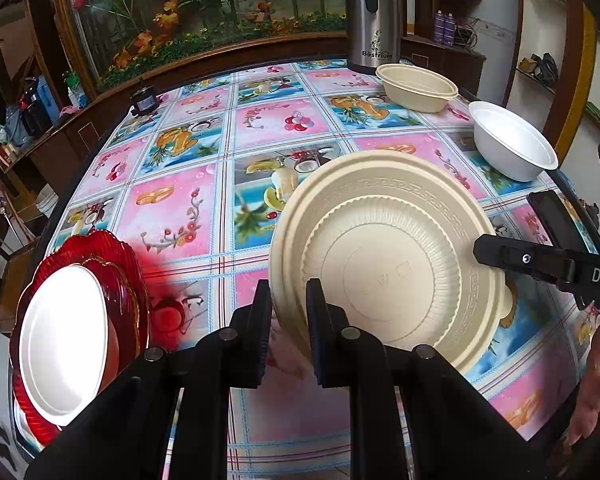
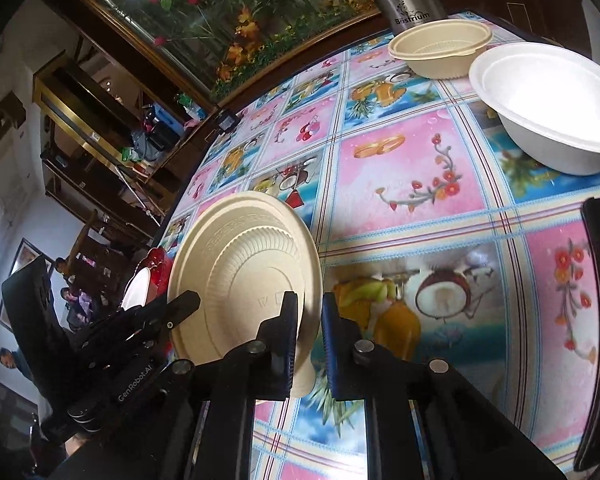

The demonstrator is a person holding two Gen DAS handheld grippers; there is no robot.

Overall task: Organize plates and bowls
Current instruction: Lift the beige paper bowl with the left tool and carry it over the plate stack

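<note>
A round cream plate [image 1: 388,264], moulded with fine radial ribs and an embossed key-pattern band, is held tilted above the table with its underside facing both cameras. The left gripper [image 1: 288,320] pinches the plate's near-left rim between its ribbed black fingers, nearly closed on the thin edge. The right gripper [image 2: 308,340] grips the opposite rim the same way, its fingers narrowed onto the edge beside a small tab on the plate [image 2: 244,276].

To the near left, a glossy red plate [image 1: 116,264] with a scalloped, fluted edge lies on the table, and a smooth white plate [image 1: 64,344] rests on top of it. At the far right sits a cream bowl [image 1: 418,87] with a flat rim and ribbed inside, and just nearer stands a plain matte white bowl [image 1: 512,146]; the two are close but apart.

Everything rests on a shiny plastic tablecloth [image 1: 172,208] printed in pink and blue squares of fruit and flowers. A steel thermos [image 1: 374,16] marked "Bastrium" stands behind the cream bowl. A dark phone-like slab [image 1: 556,216] lies at the right edge.
</note>
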